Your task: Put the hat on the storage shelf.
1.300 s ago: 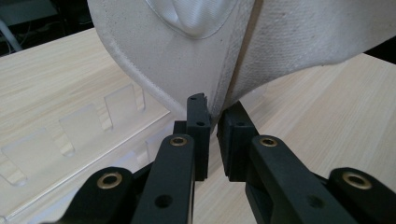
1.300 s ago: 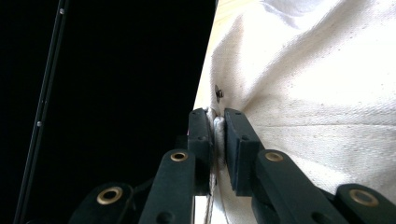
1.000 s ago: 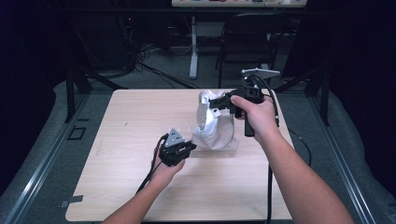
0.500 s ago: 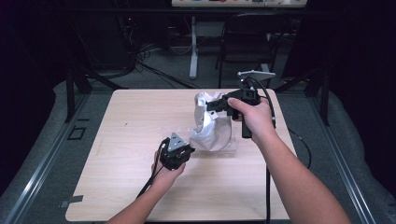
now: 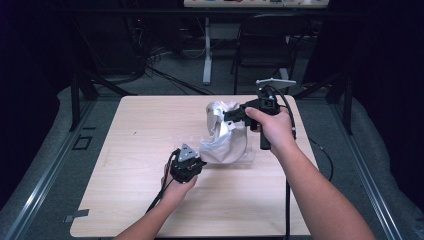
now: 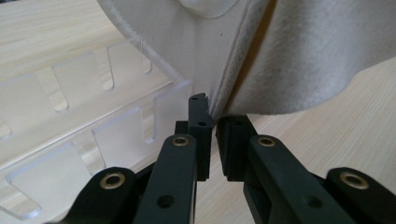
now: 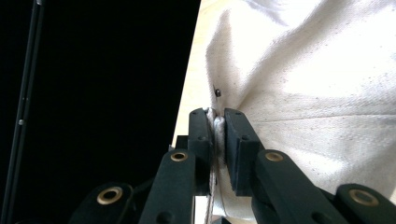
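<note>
A white cloth bag [image 5: 225,132] stands bunched up on the tabletop [image 5: 130,150], nearer its right edge than its left, over a clear plastic rack [image 5: 245,159]. The right gripper [image 5: 231,115] has its fingers [image 7: 238,140] clamped on a fold of the cloth near the top; the right gripper view shows the pinched fabric between them. The left gripper [image 6: 212,119] sits at the bag's lower edge, its fingers [image 6: 200,126] nearly closed with only a thin gap, tips just touching the hem. The left gripper view reveals the rack's slotted wall [image 6: 84,116], barely visible from above.

Wooden table [image 5: 130,150], clear rack [image 5: 248,159], cloth [image 5: 225,137]
</note>
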The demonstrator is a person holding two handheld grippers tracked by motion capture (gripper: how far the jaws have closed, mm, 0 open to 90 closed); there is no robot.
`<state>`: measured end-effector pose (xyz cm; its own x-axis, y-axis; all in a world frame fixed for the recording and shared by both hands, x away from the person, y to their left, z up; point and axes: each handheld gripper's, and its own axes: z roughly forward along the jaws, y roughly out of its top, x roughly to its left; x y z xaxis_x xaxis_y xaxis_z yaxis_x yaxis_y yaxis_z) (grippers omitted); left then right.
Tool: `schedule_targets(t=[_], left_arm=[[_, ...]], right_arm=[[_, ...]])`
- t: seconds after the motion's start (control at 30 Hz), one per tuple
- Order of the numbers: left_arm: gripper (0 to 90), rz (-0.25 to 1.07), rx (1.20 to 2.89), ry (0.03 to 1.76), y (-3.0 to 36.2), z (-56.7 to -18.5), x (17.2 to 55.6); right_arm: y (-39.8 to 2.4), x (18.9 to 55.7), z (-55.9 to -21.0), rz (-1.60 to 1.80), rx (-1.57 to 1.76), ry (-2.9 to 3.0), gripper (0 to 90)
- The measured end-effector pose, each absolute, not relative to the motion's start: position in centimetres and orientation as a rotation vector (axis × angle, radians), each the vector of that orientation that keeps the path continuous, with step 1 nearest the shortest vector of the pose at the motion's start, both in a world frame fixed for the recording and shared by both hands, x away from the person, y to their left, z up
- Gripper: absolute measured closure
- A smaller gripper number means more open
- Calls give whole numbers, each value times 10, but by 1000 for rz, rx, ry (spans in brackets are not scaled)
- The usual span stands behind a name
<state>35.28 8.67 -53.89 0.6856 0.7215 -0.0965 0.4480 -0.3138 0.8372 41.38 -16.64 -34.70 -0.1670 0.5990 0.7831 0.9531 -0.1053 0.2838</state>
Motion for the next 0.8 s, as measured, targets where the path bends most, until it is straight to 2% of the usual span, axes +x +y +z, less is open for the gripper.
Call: schedule_targets(t=[0.4,0.8], left_arm=[[849,322,1987,945,88,-552,355],[839,338,1972,945,88,-553,354]], right_arm=[[-165,417,-361,-1147,-1739,-1787,820],[-169,417,-366,-1143,-1744,-1780,820]])
